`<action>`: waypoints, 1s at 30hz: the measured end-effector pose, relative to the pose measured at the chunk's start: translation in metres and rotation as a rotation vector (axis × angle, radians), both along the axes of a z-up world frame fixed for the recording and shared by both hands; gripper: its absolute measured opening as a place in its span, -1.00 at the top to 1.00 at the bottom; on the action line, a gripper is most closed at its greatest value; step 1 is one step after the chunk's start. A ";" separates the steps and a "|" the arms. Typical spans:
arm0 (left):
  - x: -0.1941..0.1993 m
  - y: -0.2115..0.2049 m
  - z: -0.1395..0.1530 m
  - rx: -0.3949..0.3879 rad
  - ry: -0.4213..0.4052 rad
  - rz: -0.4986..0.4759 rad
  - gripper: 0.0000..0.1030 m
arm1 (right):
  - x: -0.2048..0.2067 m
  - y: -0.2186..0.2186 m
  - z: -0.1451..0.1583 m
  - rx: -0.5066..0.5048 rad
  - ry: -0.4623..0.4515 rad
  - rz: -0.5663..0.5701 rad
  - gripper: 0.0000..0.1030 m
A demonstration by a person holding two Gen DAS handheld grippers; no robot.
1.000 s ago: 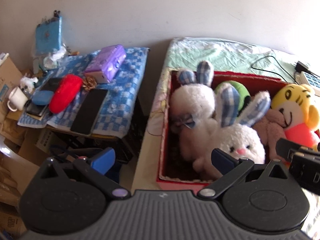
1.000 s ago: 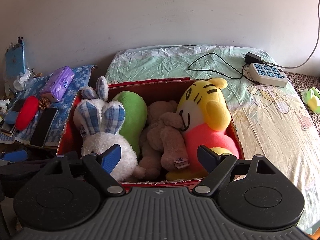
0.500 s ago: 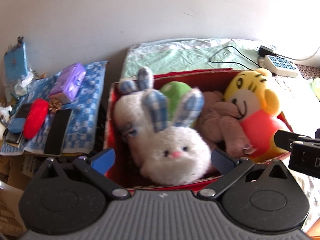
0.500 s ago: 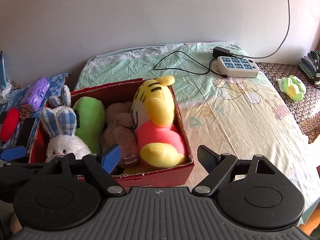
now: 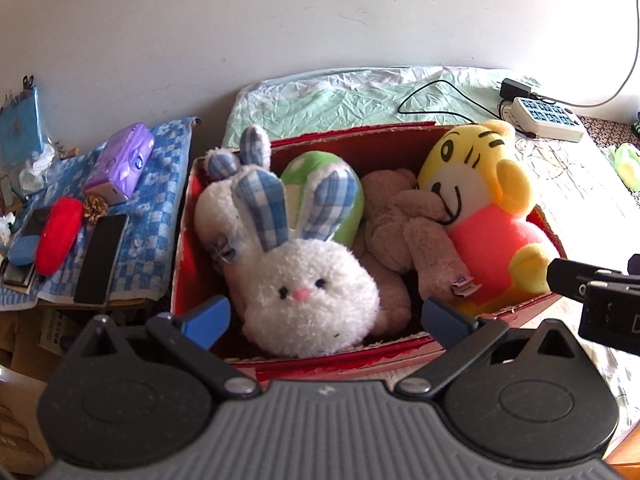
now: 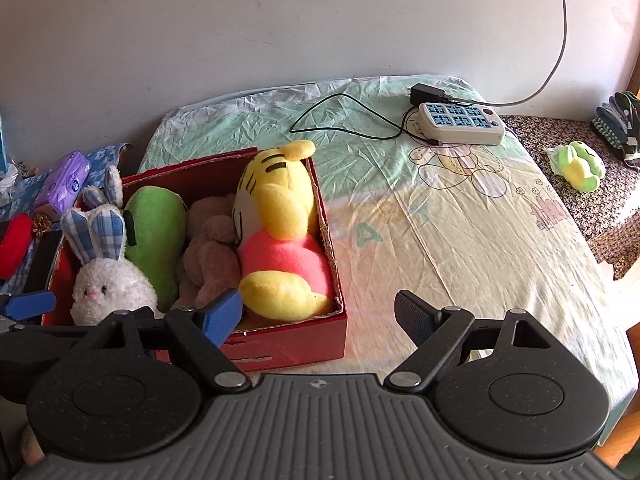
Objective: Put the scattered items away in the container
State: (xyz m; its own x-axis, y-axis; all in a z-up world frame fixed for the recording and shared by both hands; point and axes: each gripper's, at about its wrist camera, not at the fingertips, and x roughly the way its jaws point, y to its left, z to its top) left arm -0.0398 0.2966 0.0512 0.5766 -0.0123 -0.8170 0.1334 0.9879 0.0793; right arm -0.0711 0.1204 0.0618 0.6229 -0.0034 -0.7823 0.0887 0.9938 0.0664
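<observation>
Both views swung rightward; each hand-held gripper [image 5: 326, 318] [image 6: 318, 316] gapes wide, empty.

The red cardboard box [image 6: 288, 344] had a matt skin, ragged and torn along its rim. Inside, the white fluffy plush rabbit [image 5: 308, 296] wore woven blue-checked cloth ears, beside a smooth green fleece toy [image 6: 154, 236], a napped brown plush bear [image 5: 404, 232] and a yellow-and-pink velour tiger [image 6: 280, 240]. The pale printed cotton bedsheet [image 6: 460, 240] lay creased. The white plastic power strip [image 6: 460, 124] looked smooth; the black phone [image 5: 100, 264] shone glossy on blue checked terry cloth [image 5: 160, 208].
</observation>
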 end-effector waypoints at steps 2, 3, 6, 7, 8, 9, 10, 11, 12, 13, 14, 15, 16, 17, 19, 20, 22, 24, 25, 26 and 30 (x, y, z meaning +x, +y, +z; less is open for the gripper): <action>-0.001 -0.001 -0.001 -0.003 0.003 0.004 -0.99 | -0.001 0.000 0.000 -0.004 -0.003 0.013 -0.67; -0.002 -0.001 -0.001 -0.004 0.004 0.006 -0.99 | -0.001 0.000 0.000 -0.005 -0.004 0.018 -0.67; -0.003 -0.003 -0.003 -0.006 0.008 0.015 -0.99 | -0.002 -0.003 0.000 -0.002 -0.006 0.033 -0.67; -0.004 -0.003 -0.003 -0.009 0.008 0.018 -0.99 | -0.003 -0.003 0.000 -0.005 -0.006 0.035 -0.67; -0.005 -0.003 -0.003 -0.012 0.009 0.019 -0.99 | -0.003 -0.004 0.000 -0.007 -0.006 0.038 -0.67; -0.006 -0.003 -0.003 -0.013 0.009 0.021 -0.99 | -0.004 -0.005 0.000 -0.006 -0.006 0.042 -0.67; -0.007 -0.003 -0.003 -0.014 0.009 0.022 -0.99 | -0.004 -0.006 0.000 -0.005 -0.005 0.046 -0.67; -0.007 -0.004 -0.003 -0.014 0.009 0.024 -0.99 | -0.004 -0.006 0.000 -0.005 -0.004 0.051 -0.66; -0.008 -0.005 -0.003 -0.014 0.009 0.025 -0.99 | -0.005 -0.006 0.001 -0.006 -0.005 0.056 -0.66; -0.009 -0.006 -0.003 -0.014 0.010 0.026 -0.99 | -0.005 -0.006 0.000 -0.010 -0.006 0.061 -0.67; -0.009 -0.006 -0.003 -0.015 0.011 0.026 -0.99 | -0.005 -0.007 0.001 -0.013 -0.006 0.064 -0.66; -0.010 -0.007 -0.004 -0.015 0.012 0.028 -0.99 | -0.006 -0.007 0.001 -0.016 -0.007 0.067 -0.66; -0.010 -0.007 -0.004 -0.015 0.013 0.030 -0.99 | -0.006 -0.008 0.001 -0.018 -0.007 0.071 -0.67; -0.011 -0.008 -0.004 -0.014 0.014 0.033 -0.99 | -0.006 -0.008 0.001 -0.020 -0.007 0.073 -0.66; -0.011 -0.007 -0.005 -0.010 0.015 0.048 -0.99 | -0.006 -0.008 0.001 -0.021 -0.006 0.077 -0.66; -0.011 -0.005 -0.005 -0.011 0.016 0.056 -0.99 | -0.005 -0.008 0.001 -0.021 -0.004 0.078 -0.66; -0.010 -0.001 -0.004 -0.015 0.017 0.071 -0.99 | -0.005 -0.007 -0.001 -0.015 0.000 0.086 -0.66; -0.010 0.003 -0.004 -0.015 0.016 0.083 -0.99 | -0.004 -0.005 -0.002 -0.013 0.003 0.094 -0.66; -0.010 0.005 -0.004 -0.013 0.017 0.086 -0.99 | -0.004 -0.004 -0.002 -0.012 0.003 0.098 -0.66; -0.010 0.006 -0.004 -0.012 0.016 0.088 -0.99 | -0.004 -0.003 -0.002 -0.010 0.001 0.102 -0.66; -0.012 0.005 -0.004 -0.006 0.012 0.080 -0.99 | -0.005 0.001 -0.001 -0.006 -0.004 0.114 -0.66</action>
State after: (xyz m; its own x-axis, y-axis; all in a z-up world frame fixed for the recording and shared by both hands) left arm -0.0513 0.3020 0.0473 0.5657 0.0281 -0.8241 0.0551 0.9959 0.0717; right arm -0.0761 0.1219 0.0608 0.6229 0.0625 -0.7798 -0.0250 0.9979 0.0600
